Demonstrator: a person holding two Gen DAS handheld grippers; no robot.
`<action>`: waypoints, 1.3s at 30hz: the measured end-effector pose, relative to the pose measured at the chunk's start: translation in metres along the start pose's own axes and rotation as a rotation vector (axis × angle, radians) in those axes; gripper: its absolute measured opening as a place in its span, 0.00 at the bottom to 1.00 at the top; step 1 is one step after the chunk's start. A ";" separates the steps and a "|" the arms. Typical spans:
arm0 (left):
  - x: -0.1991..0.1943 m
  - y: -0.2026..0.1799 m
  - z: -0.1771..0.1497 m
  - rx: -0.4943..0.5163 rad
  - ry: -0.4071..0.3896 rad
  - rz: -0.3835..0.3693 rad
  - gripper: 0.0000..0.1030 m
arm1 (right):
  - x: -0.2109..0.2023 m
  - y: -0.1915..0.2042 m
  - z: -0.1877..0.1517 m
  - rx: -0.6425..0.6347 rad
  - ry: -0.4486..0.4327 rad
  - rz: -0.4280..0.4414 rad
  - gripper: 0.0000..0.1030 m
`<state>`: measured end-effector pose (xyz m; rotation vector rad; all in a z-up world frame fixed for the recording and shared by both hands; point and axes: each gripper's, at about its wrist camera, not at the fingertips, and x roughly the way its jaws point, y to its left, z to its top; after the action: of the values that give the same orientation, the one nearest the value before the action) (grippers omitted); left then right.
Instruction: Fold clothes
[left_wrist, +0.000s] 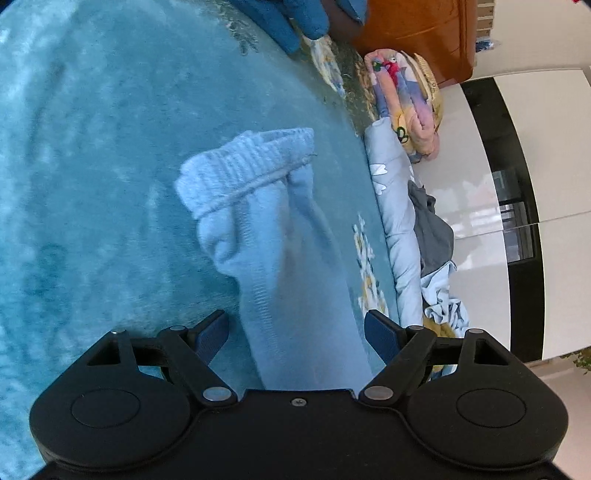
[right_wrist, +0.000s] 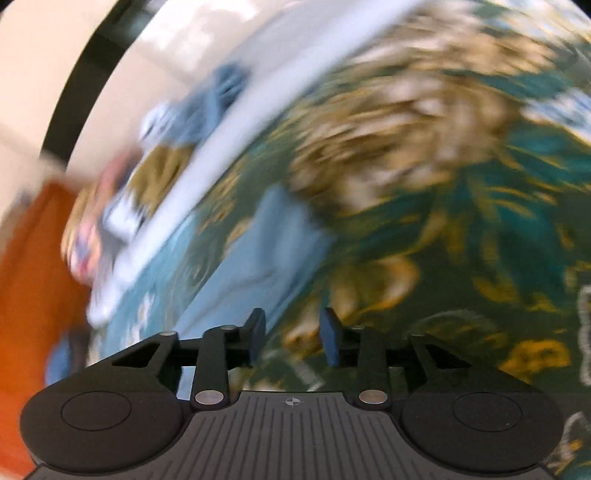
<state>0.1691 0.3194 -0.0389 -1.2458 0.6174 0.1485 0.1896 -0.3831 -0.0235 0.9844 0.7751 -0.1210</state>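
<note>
Left gripper (left_wrist: 297, 334): jaws wide apart, straddling pale blue knit garment with ribbed cuff (left_wrist: 266, 229), frame centre; pads clear. Right gripper (right_wrist: 292, 338): jaws partly apart, empty; view blurred.

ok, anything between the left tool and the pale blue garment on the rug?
Nothing visible. The left tool is open and the pale blue garment already runs up between its fingers, apparently untouched by the pads. Only teal rug around it; the clothes pile sits off to the right.
</note>
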 end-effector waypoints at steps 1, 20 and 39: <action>0.002 -0.001 -0.001 0.000 -0.005 -0.004 0.74 | 0.001 -0.008 0.004 0.041 -0.010 0.010 0.31; 0.001 0.020 0.012 -0.083 -0.089 0.078 0.20 | 0.060 -0.021 0.035 0.202 -0.042 0.055 0.08; -0.050 -0.013 -0.015 0.063 -0.066 -0.063 0.47 | 0.028 0.117 0.018 -0.209 -0.092 0.110 0.06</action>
<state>0.1281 0.3126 -0.0046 -1.1934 0.5219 0.1163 0.2697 -0.3242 0.0465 0.8151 0.6342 0.0098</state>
